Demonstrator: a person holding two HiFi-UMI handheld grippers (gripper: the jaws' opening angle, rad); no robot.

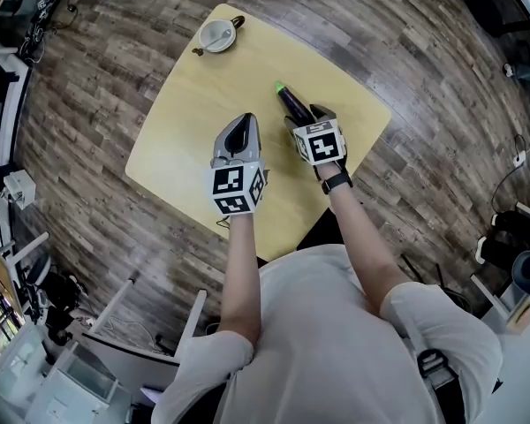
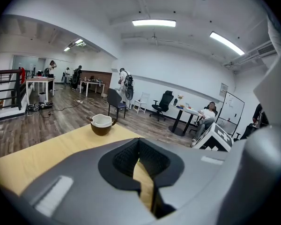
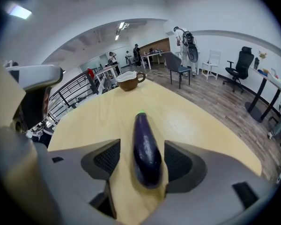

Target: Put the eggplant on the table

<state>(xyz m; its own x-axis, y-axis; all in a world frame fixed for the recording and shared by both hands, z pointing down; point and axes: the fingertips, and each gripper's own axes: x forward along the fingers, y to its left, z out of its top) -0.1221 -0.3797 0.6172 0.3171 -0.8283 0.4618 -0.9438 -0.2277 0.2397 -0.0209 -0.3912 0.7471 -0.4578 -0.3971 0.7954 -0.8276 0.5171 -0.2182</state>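
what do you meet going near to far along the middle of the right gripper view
eggplant → cup at the table's far edge → chair on the floor beyond

From my head view the right gripper hides the near end of the eggplant, and I cannot tell what the cup holds.
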